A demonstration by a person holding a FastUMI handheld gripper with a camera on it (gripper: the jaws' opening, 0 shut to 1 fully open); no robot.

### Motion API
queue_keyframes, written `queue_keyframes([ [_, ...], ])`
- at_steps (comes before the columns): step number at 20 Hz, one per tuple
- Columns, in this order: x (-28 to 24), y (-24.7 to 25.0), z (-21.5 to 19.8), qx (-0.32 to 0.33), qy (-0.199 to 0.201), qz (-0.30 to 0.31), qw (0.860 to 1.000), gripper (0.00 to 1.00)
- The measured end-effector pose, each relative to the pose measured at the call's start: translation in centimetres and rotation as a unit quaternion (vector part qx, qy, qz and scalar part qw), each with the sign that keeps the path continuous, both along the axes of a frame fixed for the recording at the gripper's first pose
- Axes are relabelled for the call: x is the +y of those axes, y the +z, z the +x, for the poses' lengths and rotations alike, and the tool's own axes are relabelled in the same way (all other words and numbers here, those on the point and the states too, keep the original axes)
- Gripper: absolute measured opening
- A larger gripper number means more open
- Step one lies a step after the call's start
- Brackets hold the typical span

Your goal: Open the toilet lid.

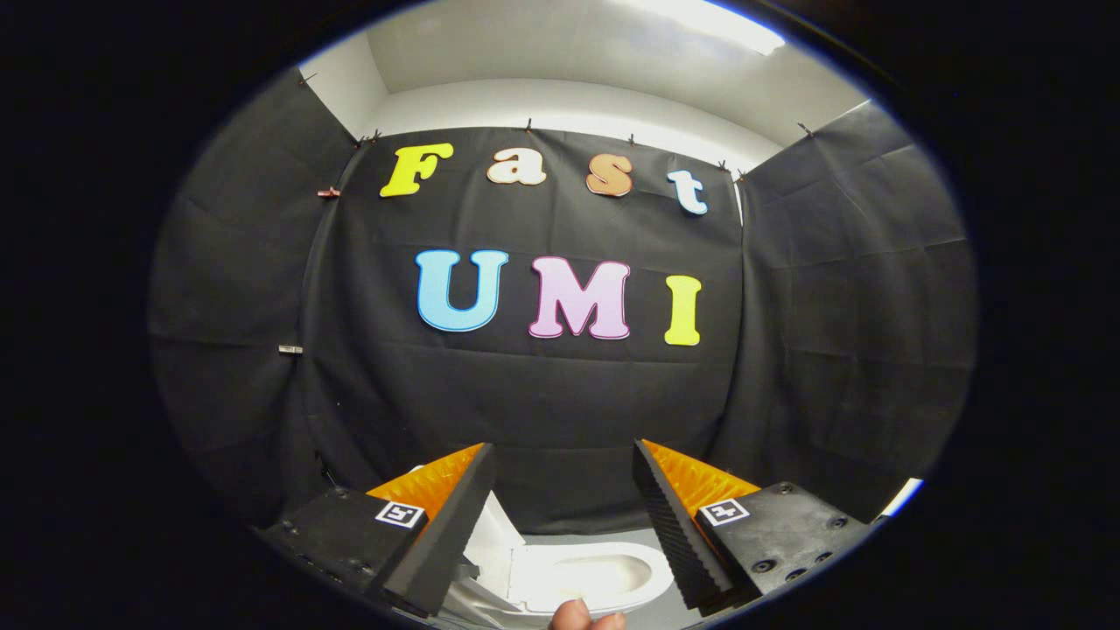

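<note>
The booth was closed in by a black cloth wall [560, 411] on the left, the far and the right side, with small clips holding the cloth along its upper edge. Above the cloth a white wall [569, 101] and a white ceiling [542, 44] were seen, and a bright lamp [717, 22] shone on the far right of the ceiling. A grey floor [604, 535] lay at the foot of the far cloth.

The toilet [582, 577] stood low on this floor, near the viewer, and it showed between the two fingers and a little beyond them. It was white and glossy, with a rounded bowl whose inside was visible. A white upright panel, which seemed to be the toilet lid [494, 534], stood at the left of the bowl, partly hidden behind the left finger; I could not tell its exact position.

The gripper [564, 516] was wide open and held nothing. Each finger base carried a small square black-and-white marker, not readable as words. A fingertip of a person's hand [584, 617] showed at the near edge, just in front of the bowl.
</note>
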State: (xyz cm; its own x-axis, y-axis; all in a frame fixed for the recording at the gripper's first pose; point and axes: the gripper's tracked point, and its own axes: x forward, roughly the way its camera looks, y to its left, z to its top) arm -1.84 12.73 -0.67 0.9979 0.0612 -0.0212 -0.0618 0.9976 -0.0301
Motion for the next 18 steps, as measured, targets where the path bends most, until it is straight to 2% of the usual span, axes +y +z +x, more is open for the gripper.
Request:
queue_keyframes([
  [18,-0.12,-0.16,0.03,-0.001,-0.008,0.003,1.0,0.98],
])
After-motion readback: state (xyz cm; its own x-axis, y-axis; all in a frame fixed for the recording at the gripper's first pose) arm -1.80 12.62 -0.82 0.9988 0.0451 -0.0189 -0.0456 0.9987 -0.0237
